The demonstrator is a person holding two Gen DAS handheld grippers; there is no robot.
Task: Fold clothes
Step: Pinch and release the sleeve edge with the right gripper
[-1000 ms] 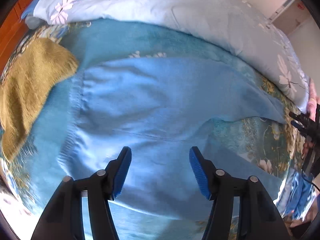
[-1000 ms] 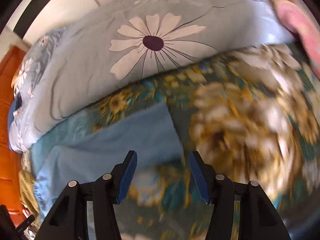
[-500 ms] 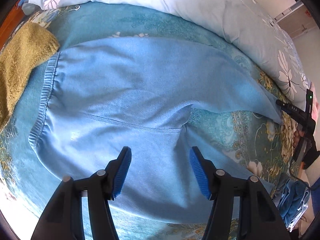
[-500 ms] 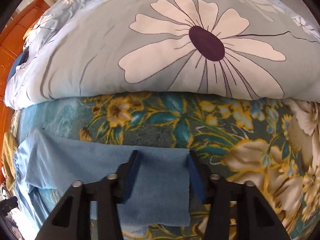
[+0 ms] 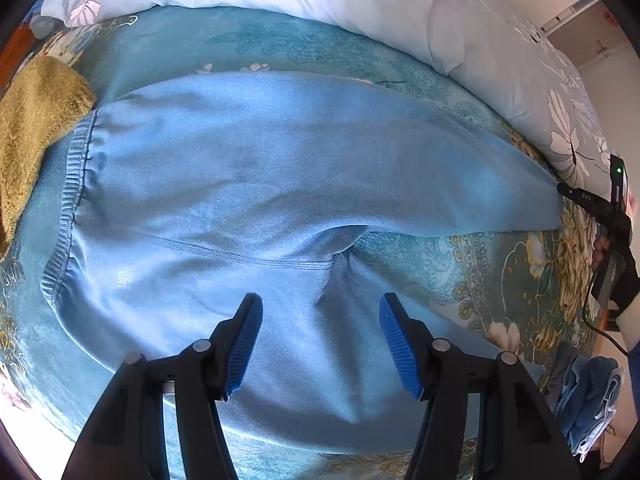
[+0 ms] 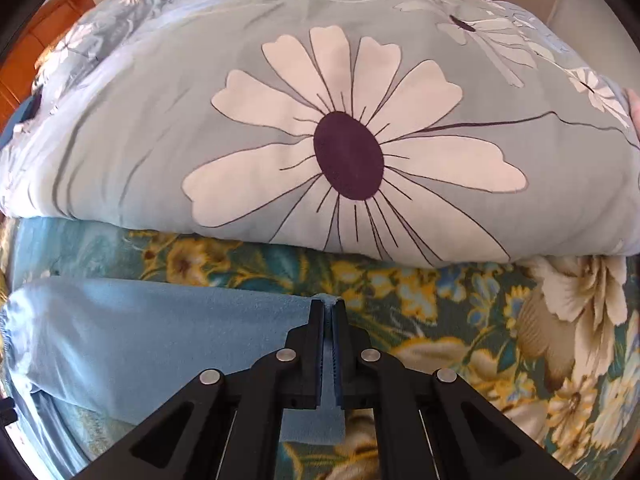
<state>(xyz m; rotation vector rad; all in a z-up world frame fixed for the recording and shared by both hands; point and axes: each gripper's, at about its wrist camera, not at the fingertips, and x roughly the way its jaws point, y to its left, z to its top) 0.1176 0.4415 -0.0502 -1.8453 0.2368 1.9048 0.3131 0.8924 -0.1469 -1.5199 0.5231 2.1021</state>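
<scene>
Light-blue trousers (image 5: 304, 184) are shown in the left wrist view spread flat on a teal floral blanket (image 5: 472, 268), waistband beside an olive towel (image 5: 36, 128), one leg running toward the right edge. The left gripper (image 5: 320, 340) is held above the crotch area with jaws apart, nothing between them. The right gripper (image 5: 588, 200) is seen at the far leg's hem. A pale floral duvet (image 5: 360, 4) is bunched behind.

In the right wrist view, the trouser leg (image 6: 160, 340) is seen lying on the blanket (image 6: 460, 320); its hem is pinched between the closed jaws of the right gripper (image 6: 327, 312). The duvet (image 6: 344, 128) is seen beyond.
</scene>
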